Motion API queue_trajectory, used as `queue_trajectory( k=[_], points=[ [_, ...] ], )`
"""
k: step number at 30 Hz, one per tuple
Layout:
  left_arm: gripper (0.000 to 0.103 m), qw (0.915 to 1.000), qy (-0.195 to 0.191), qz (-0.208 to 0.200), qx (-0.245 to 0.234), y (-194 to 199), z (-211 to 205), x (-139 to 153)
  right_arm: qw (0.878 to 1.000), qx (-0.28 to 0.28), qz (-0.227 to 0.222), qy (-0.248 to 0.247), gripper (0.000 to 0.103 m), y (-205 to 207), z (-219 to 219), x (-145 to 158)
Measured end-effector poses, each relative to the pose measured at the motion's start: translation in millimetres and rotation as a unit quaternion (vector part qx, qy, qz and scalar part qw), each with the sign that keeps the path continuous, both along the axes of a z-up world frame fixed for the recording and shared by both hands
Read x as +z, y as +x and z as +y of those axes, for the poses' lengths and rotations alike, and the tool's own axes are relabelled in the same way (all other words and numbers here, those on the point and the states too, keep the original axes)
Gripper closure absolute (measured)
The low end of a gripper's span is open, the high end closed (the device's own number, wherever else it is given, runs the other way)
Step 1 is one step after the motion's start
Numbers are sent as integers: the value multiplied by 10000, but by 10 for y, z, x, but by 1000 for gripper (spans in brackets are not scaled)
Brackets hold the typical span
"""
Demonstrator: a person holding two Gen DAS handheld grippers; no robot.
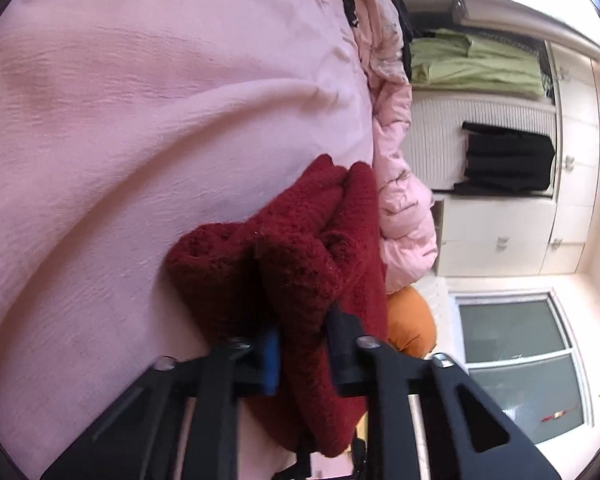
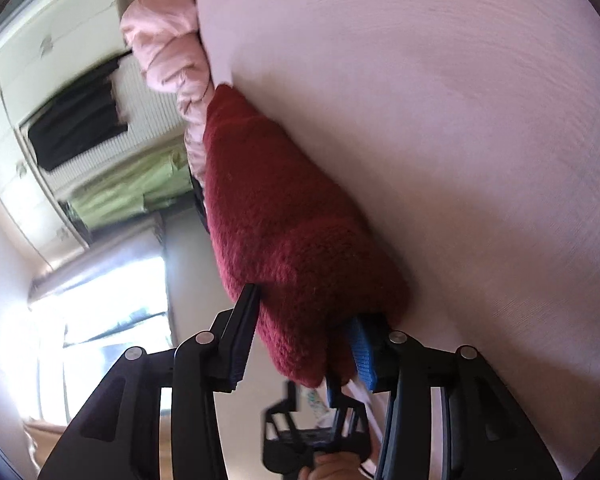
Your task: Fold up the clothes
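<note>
A dark red knitted sweater [image 1: 300,248] hangs bunched between both grippers, next to a pink bedsheet [image 1: 140,120]. My left gripper [image 1: 304,344] is shut on one end of the sweater; the knit fills the gap between its fingers. In the right wrist view the same sweater [image 2: 284,220] stretches away from my right gripper [image 2: 304,328], which is shut on its other end. The left gripper also shows in the right wrist view [image 2: 320,432], below the sweater, with a hand on it. Both fingertips are partly hidden by wool.
A pink puffy jacket [image 1: 400,184] lies at the bed's edge with an orange cushion [image 1: 412,324] beside it. White cupboards [image 1: 572,160], a radiator with black cloth [image 1: 508,160], green cloth [image 1: 476,60] and a window [image 1: 520,360] lie beyond the bed.
</note>
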State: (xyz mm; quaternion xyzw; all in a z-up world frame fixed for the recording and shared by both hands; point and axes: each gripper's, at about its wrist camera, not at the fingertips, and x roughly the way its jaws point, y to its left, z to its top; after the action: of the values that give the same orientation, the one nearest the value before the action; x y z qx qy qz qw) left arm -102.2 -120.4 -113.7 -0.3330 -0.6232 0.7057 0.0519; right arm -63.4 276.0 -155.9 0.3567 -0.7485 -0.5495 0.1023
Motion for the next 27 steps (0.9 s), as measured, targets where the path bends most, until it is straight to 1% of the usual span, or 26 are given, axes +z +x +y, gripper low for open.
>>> queue_trajectory(
  k=[1, 2, 3, 5, 6, 7, 8, 9, 10, 11, 12, 13, 15, 16, 17, 18, 19, 20, 21, 22, 23, 24, 26, 27],
  points=[
    [88, 10000, -65, 14, 22, 7, -5, 12, 10000, -80, 8, -57, 61, 19, 11, -25],
    [89, 9999, -129, 29, 43, 13, -11, 25, 9999, -83, 37, 46, 68, -14, 13, 3],
    [89, 9999, -143, 32, 77, 34, -18, 24, 9998, -86, 65, 148, 77, -47, 16, 31],
    [89, 9997, -168, 38, 144, 76, -32, 22, 9994, -61, 116, 325, 77, -94, 13, 77],
    [88, 9999, -87, 40, 139, 90, -29, 15, 9996, -13, 100, 251, 77, -109, -2, 69],
    [82, 9999, -4, 42, 134, 105, -27, 8, 9998, 35, 84, 177, 71, -124, -17, 60],
    [80, 9999, 79, 45, 129, 119, -24, 1, 9999, 84, 71, 101, 66, -137, -33, 52],
    [75, 9999, 64, 91, 95, 122, -7, 24, 9998, 169, 102, -3, 52, -132, -65, 55],
    [70, 9999, 49, 137, 62, 124, 9, 47, 9995, 256, 136, -101, 43, -125, -97, 59],
    [67, 9998, 18, 217, -28, 103, 43, 88, 9989, 389, 234, -93, 38, -118, -122, 86],
    [62, 9995, -29, 277, -168, 67, 96, 126, 9977, 567, 365, 23, 33, -167, -177, 153],
    [61, 9991, -77, 303, -295, 35, 140, 147, 9954, 784, 515, 206, 32, -217, -240, 235],
    [61, 9985, -236, 243, -422, -19, 191, 149, 9904, 1088, 765, 371, 32, -288, -354, 328],
    [62, 9981, -316, 212, -485, -45, 217, 150, 9897, 1119, 808, 381, 32, -291, -376, 332],
    [65, 9985, -333, 172, -408, -39, 195, 129, 9890, 1146, 851, 392, 32, -294, -397, 335],
    [79, 9988, -350, 131, -330, -32, 172, 107, 9891, 1115, 858, 439, 36, -289, -387, 337],
    [87, 9991, -374, 93, -198, -4, 131, 90, 9895, 1042, 838, 547, 65, -273, -349, 338],
    [87, 9993, -339, 100, -129, 5, 103, 77, 9898, 969, 817, 654, 79, -257, -312, 338],
    [88, 9994, -327, 111, -74, 20, 86, 75, 9899, 898, 796, 751, 85, -242, -276, 337],
    [88, 9992, -365, 135, -77, 26, 88, 93, 9913, 858, 768, 645, 85, -235, -270, 305],
    [88, 9990, -403, 159, -81, 32, 91, 110, 9912, 874, 742, 657, 85, -242, -284, 300],
    [88, 9992, -337, 174, -117, 25, 100, 112, 9905, 923, 738, 700, 85, -243, -299, 313],
    [76, 9994, -230, 176, -185, 15, 119, 107, 9894, 1026, 715, 732, 78, -243, -329, 332],
    [56, 9995, -190, 162, -217, 13, 128, 99, 9898, 1068, 662, 670, 65, -233, -343, 324]
  ],
)
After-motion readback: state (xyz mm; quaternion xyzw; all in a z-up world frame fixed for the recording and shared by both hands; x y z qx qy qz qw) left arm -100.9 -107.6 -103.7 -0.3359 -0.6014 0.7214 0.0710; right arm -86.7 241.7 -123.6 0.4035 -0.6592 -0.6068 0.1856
